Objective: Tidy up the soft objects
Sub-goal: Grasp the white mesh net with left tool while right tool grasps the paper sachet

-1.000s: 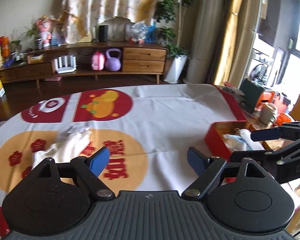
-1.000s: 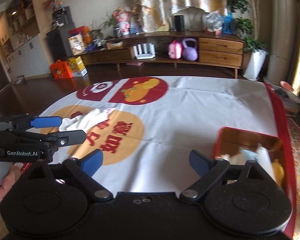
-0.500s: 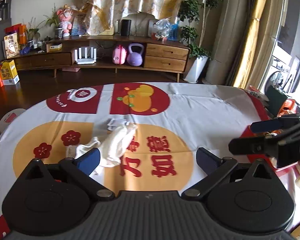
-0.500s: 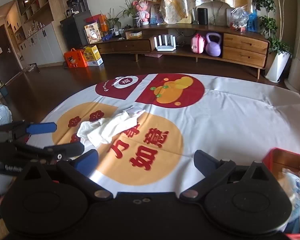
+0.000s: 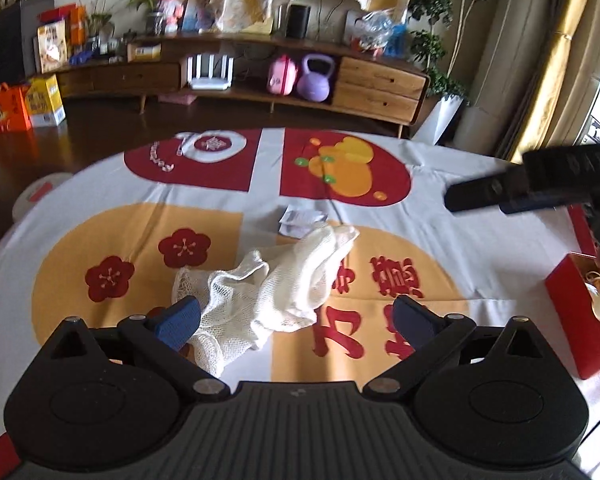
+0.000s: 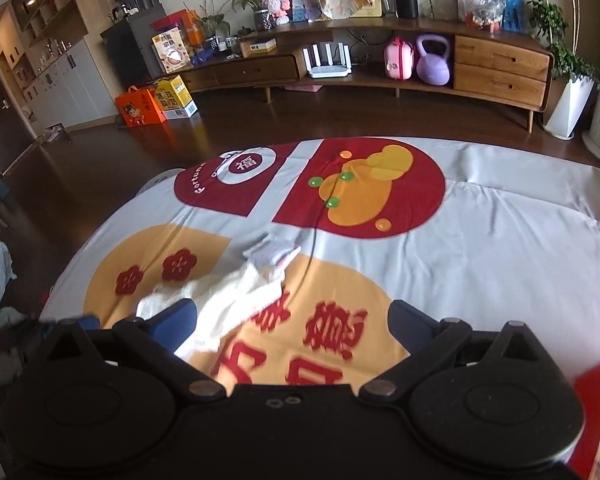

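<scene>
White netted cloth (image 5: 268,296) lies crumpled on smooth printed tablecloth (image 5: 480,240).

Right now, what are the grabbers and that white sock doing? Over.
Left gripper and right gripper: jaws open, nothing held. White sock loose on the tablecloth, touching a small packet. Red box off right. Nothing blocking.

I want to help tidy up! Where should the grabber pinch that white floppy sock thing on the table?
Probably pinch the white mesh cloth at its bunched-up middle, coming down from above with the open left gripper. That part stands highest off the tablecloth, so the fingers can close around the folds. The thin far end lies flat beside a small paper packet, which is harder to catch alone.
</scene>
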A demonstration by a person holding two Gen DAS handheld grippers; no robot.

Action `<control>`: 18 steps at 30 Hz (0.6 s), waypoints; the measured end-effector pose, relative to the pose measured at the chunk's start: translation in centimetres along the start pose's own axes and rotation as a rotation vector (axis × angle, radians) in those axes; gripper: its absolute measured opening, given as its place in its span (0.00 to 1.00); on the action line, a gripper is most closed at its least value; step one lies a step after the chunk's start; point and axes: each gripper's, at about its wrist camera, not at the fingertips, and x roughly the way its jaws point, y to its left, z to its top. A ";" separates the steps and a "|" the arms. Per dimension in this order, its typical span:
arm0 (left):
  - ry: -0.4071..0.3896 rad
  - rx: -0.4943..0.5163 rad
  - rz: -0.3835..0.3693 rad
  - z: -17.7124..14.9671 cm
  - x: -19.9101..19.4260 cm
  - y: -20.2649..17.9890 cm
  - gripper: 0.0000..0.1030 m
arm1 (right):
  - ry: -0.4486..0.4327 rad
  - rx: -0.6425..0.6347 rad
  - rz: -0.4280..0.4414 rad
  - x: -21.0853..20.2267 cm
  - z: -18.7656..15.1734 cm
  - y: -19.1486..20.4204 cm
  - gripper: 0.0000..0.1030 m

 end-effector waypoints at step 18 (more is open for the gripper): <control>0.025 0.002 0.060 -0.3 6.7 1.7 1.00 | 0.131 0.043 -0.015 14.3 5.3 2.3 0.97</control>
